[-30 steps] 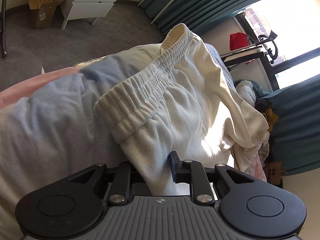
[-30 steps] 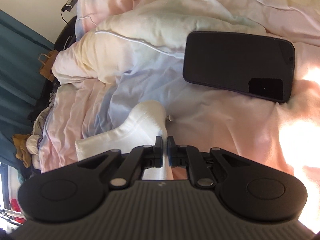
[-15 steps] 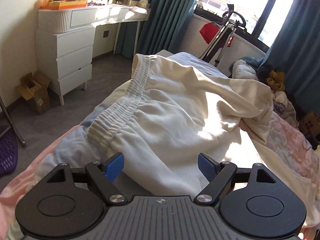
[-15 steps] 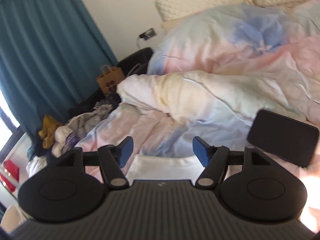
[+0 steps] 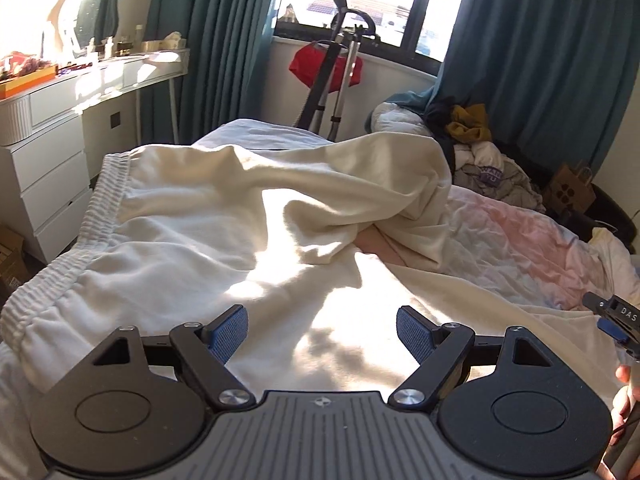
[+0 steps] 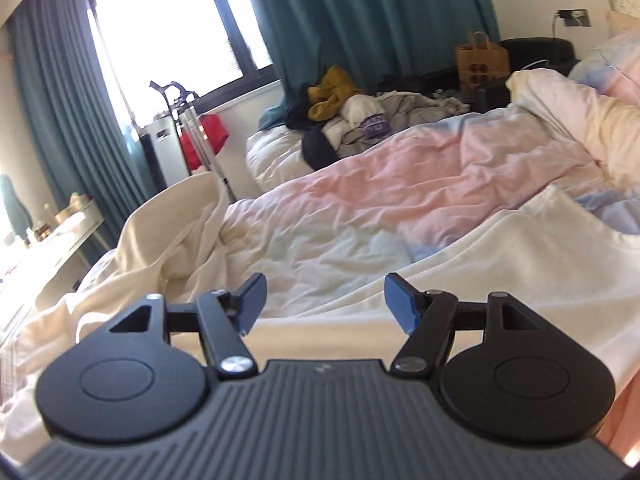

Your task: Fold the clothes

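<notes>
While both tongs stand apart and hold nothing, the entry reads as follows.

Item 1: cream trousers (image 5: 224, 240), w/ elastic waistband (image 5: 100, 208) at left. Lying on the bed (image 5: 520, 240), waist end spread fairly flat near the left tongs (image 5: 322, 330); far part bunched into a raised hump (image 5: 380, 172) that droops over to the right. One leg (image 6: 500, 264) runs off right across the near bed, flat, as seen from the right wrist view. Not a tidy fold: part flat, part heaped.

Item 2: left tongs. Fingers wide apart, hovering just above the sunlit cloth, no contact visible.

Item 3: right tongs (image 6: 324, 300). Fingers wide apart, above the near edge of the same garment, nothing btwn them. Also glimpsed at far right edge of the left view (image 5: 616, 320).

Item 4: pile of other clothes (image 6: 348, 120), far side by the curtains (image 6: 360, 12). Well apart from the trousers.

Step in hand (judgement): btwn grips, tongs free over the trousers. Fits either laying out or partway through a fold; can't settle which.

Next move calls for: a fresh pinch on the cloth, prob. at waistband and at the heaped part; soft thick fabric, so take a full bite or it may slip.
</notes>
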The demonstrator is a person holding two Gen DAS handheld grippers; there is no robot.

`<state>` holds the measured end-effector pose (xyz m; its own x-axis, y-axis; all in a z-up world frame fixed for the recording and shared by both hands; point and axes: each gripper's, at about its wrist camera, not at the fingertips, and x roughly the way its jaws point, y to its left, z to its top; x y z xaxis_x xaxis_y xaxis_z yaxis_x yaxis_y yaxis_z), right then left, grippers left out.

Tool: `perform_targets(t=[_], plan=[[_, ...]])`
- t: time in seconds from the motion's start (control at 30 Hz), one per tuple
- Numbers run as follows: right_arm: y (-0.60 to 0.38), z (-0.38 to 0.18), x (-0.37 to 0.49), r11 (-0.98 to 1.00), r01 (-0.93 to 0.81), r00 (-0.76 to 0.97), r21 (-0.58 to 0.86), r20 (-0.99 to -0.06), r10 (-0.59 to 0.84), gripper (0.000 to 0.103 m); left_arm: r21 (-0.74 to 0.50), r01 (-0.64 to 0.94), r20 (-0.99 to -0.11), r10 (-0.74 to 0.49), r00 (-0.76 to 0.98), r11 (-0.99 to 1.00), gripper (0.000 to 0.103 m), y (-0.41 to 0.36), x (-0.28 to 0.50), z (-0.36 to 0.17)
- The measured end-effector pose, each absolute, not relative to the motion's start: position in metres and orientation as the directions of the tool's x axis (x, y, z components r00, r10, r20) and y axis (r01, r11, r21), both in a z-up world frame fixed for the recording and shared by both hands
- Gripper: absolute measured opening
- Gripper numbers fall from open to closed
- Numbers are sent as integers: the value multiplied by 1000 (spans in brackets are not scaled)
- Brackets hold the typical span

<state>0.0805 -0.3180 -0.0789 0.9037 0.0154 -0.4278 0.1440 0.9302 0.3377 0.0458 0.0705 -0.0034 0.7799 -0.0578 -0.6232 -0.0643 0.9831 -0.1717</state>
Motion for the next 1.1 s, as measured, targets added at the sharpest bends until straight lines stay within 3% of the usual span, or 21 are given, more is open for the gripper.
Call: perform_targets(t=[0.33,0.53,0.83,1.1], plan=[[-281,-96,98,948,-29,874,316,-452,177,68,-89,98,-608,-132,783,991,83,-5,137,-34],[-258,-111,114,942,-137,844,305,-462,272,68,-108,86,-644,-136,753,990,83,-3,180,-75],[-232,-121,136,962,-160,854,220,-458,247,67,-196,88,-662,-198,723,977,83,21,208,-97],[-200,-152,225,961,-154,806,229,-533,256,67,-216,23,-670,-165,724,976,83,47,222,-118]])
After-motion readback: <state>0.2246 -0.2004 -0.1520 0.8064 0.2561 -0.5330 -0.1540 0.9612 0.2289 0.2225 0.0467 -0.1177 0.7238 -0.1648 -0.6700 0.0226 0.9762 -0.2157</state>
